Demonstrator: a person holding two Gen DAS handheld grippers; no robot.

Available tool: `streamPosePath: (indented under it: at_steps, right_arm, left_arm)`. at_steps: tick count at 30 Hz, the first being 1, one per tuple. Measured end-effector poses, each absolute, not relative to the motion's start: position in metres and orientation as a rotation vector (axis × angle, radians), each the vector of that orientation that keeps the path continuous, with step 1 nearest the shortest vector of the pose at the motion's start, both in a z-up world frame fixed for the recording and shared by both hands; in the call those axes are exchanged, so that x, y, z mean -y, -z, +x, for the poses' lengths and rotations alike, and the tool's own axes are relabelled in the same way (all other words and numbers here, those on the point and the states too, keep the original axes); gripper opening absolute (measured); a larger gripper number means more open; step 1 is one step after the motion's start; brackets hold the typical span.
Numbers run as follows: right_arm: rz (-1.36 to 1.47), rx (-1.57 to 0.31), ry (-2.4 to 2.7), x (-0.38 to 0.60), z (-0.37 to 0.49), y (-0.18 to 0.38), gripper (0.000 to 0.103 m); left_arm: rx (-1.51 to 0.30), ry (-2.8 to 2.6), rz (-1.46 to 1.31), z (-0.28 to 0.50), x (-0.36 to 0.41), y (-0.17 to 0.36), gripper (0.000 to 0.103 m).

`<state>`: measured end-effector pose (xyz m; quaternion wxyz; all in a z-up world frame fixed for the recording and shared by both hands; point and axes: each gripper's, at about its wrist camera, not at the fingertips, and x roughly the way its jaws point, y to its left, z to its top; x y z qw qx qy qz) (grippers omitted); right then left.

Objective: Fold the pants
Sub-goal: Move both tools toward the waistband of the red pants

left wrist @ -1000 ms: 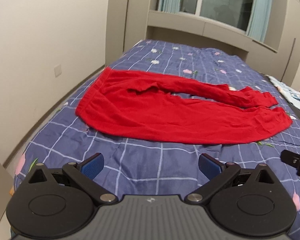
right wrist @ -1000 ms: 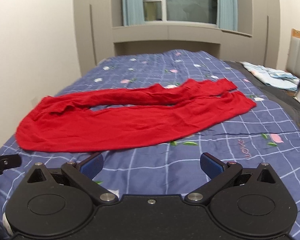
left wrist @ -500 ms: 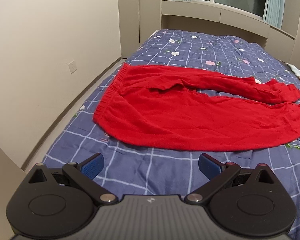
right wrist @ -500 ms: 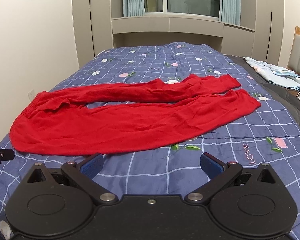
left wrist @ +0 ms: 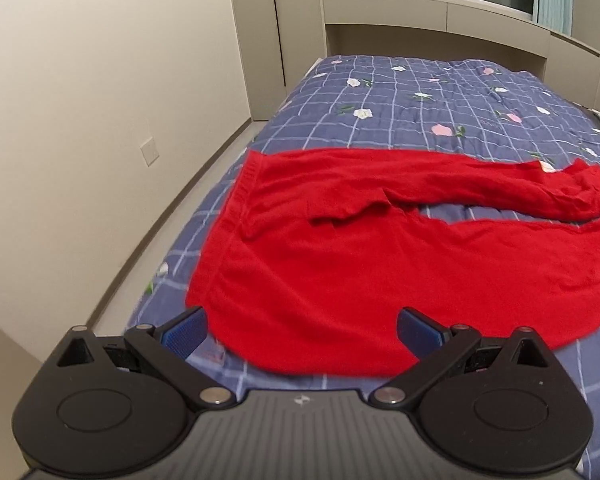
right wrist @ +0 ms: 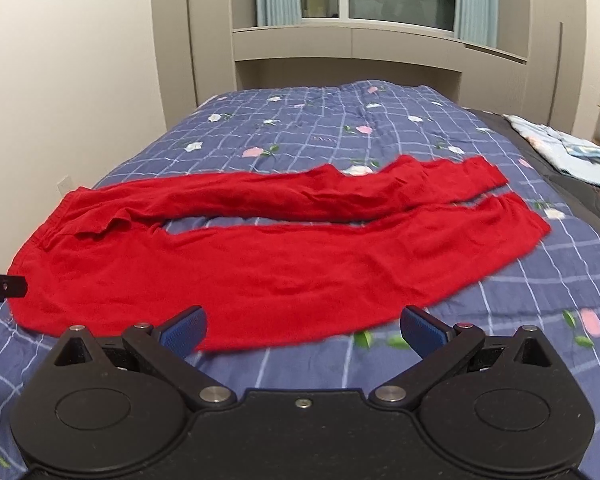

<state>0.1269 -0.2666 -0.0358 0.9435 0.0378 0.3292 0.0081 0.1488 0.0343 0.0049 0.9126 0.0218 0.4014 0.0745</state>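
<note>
Both pairs of jaws stand spread wide and grip nothing: the left gripper [left wrist: 302,330] hangs with its blue ribbed pads [left wrist: 185,330] on either side of the near hem of the red knit pants [left wrist: 340,272], the cloth's edge lying right between the jaws, though whether a pad touches it cannot be told. Ahead of the left jaws runs the gathered waistband [left wrist: 244,188], to their left front, and the two legs stretch away to the right. Seen from the right gripper [right wrist: 303,330], the same pants [right wrist: 284,264] lie flat and unfolded across the blue checked quilt with small flowers [right wrist: 420,364] on the bed; the nearer leg's edge sits just ahead of the left pad [right wrist: 184,330], while the right pad stands over bare quilt. Beyond the jaws the farther leg [right wrist: 284,198] lies a little rumpled, a strip of quilt showing between the legs, and the cuffs [right wrist: 512,208] point to the right front. Far to the left of the right jaws, a black tip of the left gripper [right wrist: 2,287] shows at the waist end. A pale folded cloth [right wrist: 564,150] lies well off to the right.
</note>
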Motion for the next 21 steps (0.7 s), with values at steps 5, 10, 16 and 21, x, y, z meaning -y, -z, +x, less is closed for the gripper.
streamPosePath:
  at_steps: [5,10,16,21]
  right_arm:
    - [0.056,-0.628,-0.043,0.267,0.153,0.034,0.103]
    - [0.015,-0.619,-0.037,0.27,0.184,0.032,0.103]
    - [-0.027,-0.621,-0.062,0.271,0.22,0.035,0.103]
    - [-0.032,-0.656,-0.101,0.265,0.256,0.034,0.103]
  left_arm:
    - [-0.802,-0.156,0.053,0.18,-0.039,-0.01,0.103]
    - [-0.779,-0.164,0.048,0.208,-0.048,-0.011,0.103]
    - [-0.773,-0.189,0.046,0.236,-0.061,-0.007,0.103]
    - [-0.778,-0.201,0.061,0.258,-0.069,-0.002,0.103]
